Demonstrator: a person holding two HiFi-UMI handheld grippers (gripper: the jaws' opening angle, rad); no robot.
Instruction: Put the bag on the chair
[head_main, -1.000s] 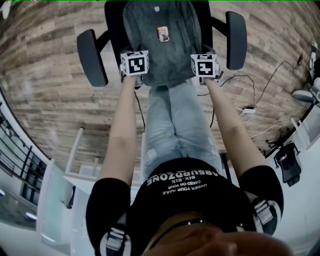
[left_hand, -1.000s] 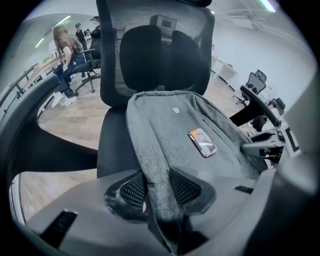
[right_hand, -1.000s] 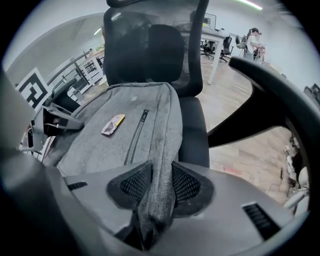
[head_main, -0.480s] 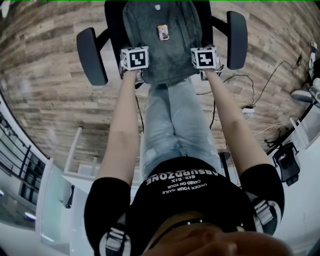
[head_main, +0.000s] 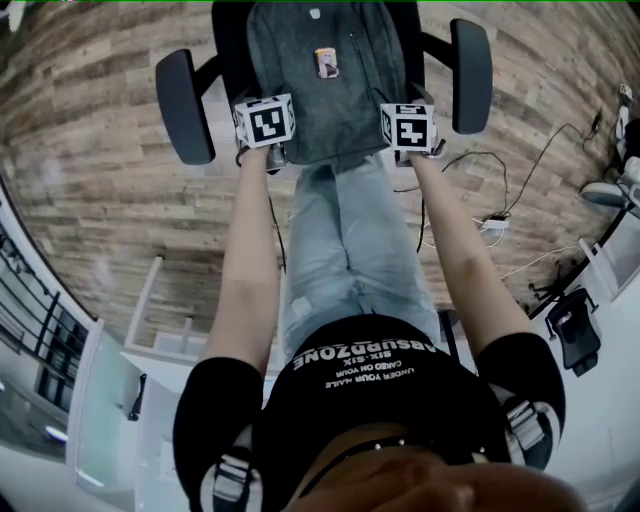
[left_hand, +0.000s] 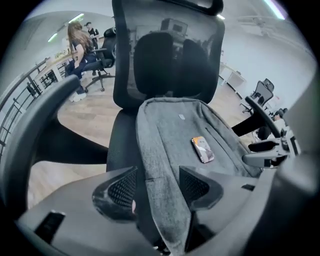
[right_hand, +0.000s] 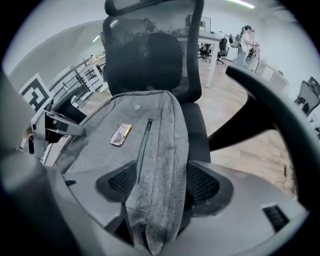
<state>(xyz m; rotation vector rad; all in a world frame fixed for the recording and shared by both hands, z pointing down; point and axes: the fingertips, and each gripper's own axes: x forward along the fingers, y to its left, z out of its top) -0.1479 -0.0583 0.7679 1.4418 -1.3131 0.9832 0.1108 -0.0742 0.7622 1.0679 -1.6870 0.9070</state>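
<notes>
The grey backpack (head_main: 315, 90), with a small picture tag (left_hand: 202, 149) on its front, lies on the seat of the black office chair (head_main: 183, 105) and leans against the backrest (left_hand: 165, 65). My left gripper (left_hand: 157, 187) is at the bag's lower left edge. Its jaws are opening, with a fold of the bag's fabric between the pads but not pinched. My right gripper (right_hand: 160, 185) is at the lower right edge. Its jaws are also opening, and the bag's side fold with the zip (right_hand: 142, 145) hangs loosely between them.
The chair's armrests (head_main: 470, 75) flank both grippers. My legs (head_main: 345, 250) stand right in front of the seat. Cables and a plug strip (head_main: 495, 220) lie on the wood floor at right. White desks (head_main: 150, 320) and another chair (head_main: 575, 325) are behind me.
Both grippers have drawn back slightly toward me at the bag's bottom edge. The bag stays put on the chair.
</notes>
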